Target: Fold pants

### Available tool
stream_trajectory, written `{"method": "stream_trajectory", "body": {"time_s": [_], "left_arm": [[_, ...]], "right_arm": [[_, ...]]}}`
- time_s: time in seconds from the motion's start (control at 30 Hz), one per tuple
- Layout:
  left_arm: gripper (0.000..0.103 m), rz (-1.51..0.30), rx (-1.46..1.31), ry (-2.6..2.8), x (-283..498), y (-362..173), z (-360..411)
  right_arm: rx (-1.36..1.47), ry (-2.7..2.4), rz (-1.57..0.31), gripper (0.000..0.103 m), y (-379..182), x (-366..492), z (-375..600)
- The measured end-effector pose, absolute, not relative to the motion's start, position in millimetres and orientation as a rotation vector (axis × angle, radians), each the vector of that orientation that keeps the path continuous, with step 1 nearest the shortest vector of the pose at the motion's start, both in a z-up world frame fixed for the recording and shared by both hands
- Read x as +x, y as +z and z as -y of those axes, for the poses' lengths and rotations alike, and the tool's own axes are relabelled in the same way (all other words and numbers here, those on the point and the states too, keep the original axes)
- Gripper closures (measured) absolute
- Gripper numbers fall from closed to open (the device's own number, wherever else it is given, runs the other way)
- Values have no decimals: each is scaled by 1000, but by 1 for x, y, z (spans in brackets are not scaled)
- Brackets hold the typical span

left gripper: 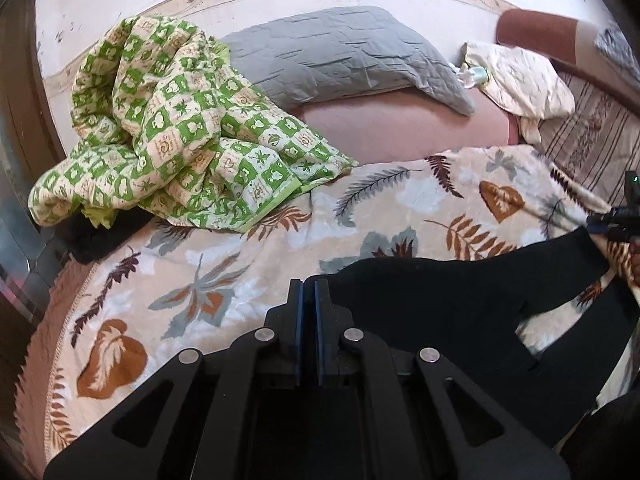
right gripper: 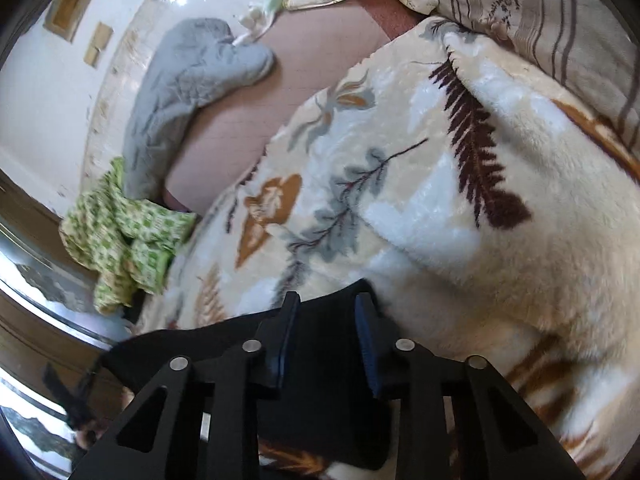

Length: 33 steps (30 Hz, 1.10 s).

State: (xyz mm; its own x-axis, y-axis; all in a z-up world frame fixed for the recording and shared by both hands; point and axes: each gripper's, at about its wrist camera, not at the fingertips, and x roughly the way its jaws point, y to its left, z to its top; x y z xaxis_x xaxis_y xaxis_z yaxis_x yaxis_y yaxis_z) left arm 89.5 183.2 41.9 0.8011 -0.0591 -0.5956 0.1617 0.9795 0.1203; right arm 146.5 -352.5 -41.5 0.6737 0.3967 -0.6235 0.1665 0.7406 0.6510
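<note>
Left wrist view, nearest: the left gripper [left gripper: 308,284], its blue-padded fingers [left gripper: 298,320] drawn together with only a thin slit between them; whether cloth is pinched there cannot be told. Just right of it lie the black fabric pants [left gripper: 460,300], spread across a cream fleece blanket printed with brown and grey leaves [left gripper: 240,264] that covers the bed. The pants stretch to the picture's right edge, where the other gripper shows small.

Right wrist view, nearest: the right gripper [right gripper: 326,304], its fingers part-way apart, with the black pants cloth lying between and beneath them; whether the pads press on it cannot be told.

Middle distance: a crumpled green-and-cream checked quilt [left gripper: 168,128] rests on the blanket's far left part.

Farther: a grey quilted pillow [left gripper: 344,56] on a pink sheet [left gripper: 400,128], beside a cream floral pillow [left gripper: 520,80].
</note>
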Motion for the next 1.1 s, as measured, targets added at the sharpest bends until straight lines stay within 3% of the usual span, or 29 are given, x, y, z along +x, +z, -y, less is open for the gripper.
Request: {"method": "stream_trajectory", "body": {"time_s": [0.43, 0.5, 0.53, 0.57, 0.9, 1.1], "left_arm": [[100, -642, 158, -131, 86, 39, -179], [100, -640, 153, -129, 87, 39, -178], [100, -639, 152, -127, 87, 38, -178], [100, -641, 150, -122, 88, 37, -179], [101, -655, 111, -50, 129, 39, -202], [101, -685, 150, -33, 117, 22, -213]], "right_arm": [[663, 148, -893, 72, -59, 158, 352], [648, 156, -894, 80, -58, 156, 350], [645, 164, -892, 92, -56, 155, 350], [645, 164, -888, 96, -54, 153, 350], [515, 87, -682, 99, 0, 131, 350], [429, 104, -725, 99, 2, 121, 338]]}}
